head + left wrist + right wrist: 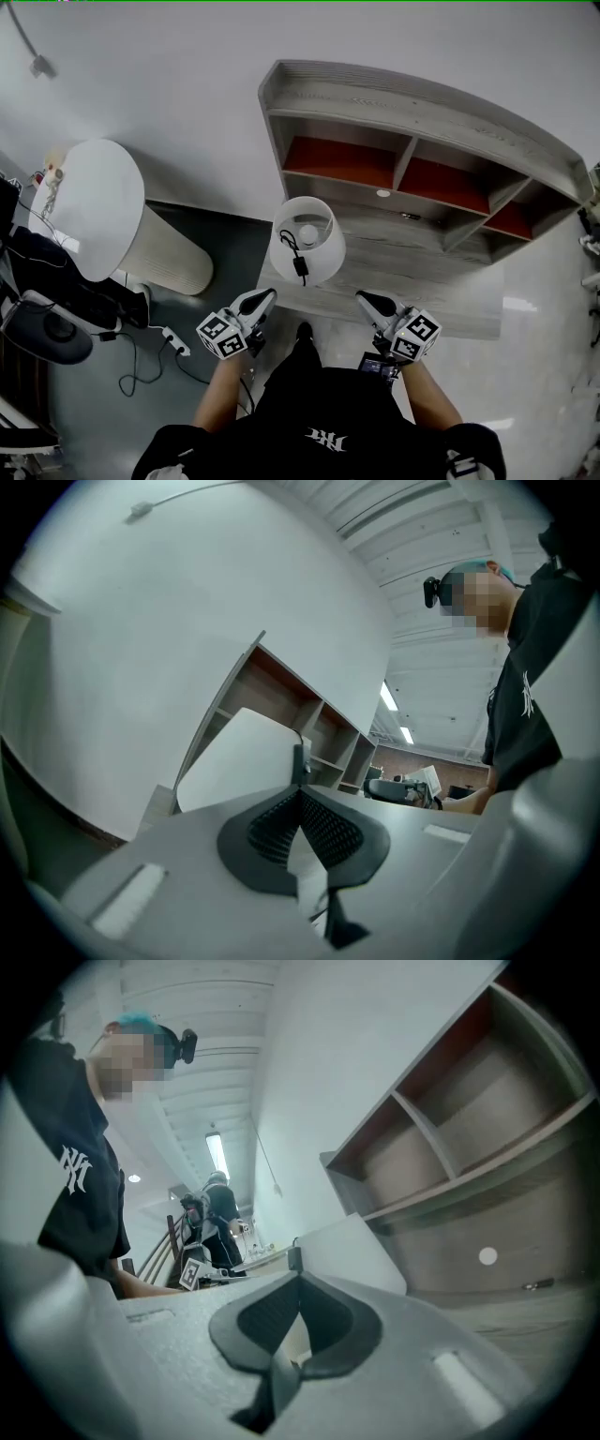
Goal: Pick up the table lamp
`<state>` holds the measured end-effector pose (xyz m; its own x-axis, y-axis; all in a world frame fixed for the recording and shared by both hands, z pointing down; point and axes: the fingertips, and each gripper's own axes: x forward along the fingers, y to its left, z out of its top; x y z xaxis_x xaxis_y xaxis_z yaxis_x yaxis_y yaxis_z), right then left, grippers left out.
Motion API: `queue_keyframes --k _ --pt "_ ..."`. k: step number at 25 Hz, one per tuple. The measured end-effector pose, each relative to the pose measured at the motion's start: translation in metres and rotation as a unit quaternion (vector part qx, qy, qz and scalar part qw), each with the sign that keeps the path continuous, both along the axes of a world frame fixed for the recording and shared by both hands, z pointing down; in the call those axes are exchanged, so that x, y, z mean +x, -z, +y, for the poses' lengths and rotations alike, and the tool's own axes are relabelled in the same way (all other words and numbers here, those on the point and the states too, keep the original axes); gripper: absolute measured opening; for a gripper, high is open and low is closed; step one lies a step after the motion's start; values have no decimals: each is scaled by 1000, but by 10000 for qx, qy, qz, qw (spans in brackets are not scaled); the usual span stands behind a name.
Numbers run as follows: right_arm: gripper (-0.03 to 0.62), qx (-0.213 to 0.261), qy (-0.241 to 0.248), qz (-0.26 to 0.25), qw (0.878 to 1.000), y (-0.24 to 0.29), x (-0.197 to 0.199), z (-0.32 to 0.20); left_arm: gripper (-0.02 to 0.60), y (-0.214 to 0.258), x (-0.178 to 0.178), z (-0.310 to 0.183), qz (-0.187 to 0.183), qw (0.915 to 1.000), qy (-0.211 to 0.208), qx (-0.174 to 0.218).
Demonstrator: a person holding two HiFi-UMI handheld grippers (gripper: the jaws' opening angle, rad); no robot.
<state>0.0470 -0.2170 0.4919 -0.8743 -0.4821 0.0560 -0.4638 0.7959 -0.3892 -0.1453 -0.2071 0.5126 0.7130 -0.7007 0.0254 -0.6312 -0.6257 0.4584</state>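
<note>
The table lamp (307,241) has a white drum shade and stands on the front left of the grey wooden desk (441,272). Its black cord with an inline switch (300,266) hangs over the shade's near rim. My left gripper (264,298) is shut and empty, just short of the shade on its near left. My right gripper (367,301) is shut and empty too, on the near right, apart from the shade. In the left gripper view the shade (239,757) fills the space past the closed left gripper (302,794). In the right gripper view the shade (354,1249) lies beyond the closed right gripper (298,1281).
The desk carries a grey hutch with red-backed compartments (342,159). A tall white ribbed cylinder (117,220) stands on the floor at left, with a power strip (174,341) and cables near it. Dark gear (42,319) sits at far left. Another person (211,1222) stands in the distance.
</note>
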Motion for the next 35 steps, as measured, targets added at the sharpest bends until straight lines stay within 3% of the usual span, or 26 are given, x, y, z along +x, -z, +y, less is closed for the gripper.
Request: queue_keyframes --k 9,17,21,25,29,35 --pt "3 -605 -676 43 9959 -3 -11 -82 0 -16 -45 -85 109 9986 -369 -364" --pt "3 -1341 -1428 -867 9768 -23 2 -137 0 -44 -69 -136 401 9924 -775 -872" --pt "5 -1623 -1583 -930 9695 -36 9 -149 18 -56 -71 -150 860 9857 -878 -1150" --pt "51 -1904 -1800 -1250 9569 -50 23 -158 37 -75 -78 -156 1120 9793 -853 -1452" --pt "54 -2333 -1600 -1403 9488 -74 29 -164 51 -84 -77 -151 1469 9686 -948 -1768" --pt "117 -3131 -746 -1679 9318 -110 15 -171 94 -92 -70 -146 1573 9592 -1098 -2079"
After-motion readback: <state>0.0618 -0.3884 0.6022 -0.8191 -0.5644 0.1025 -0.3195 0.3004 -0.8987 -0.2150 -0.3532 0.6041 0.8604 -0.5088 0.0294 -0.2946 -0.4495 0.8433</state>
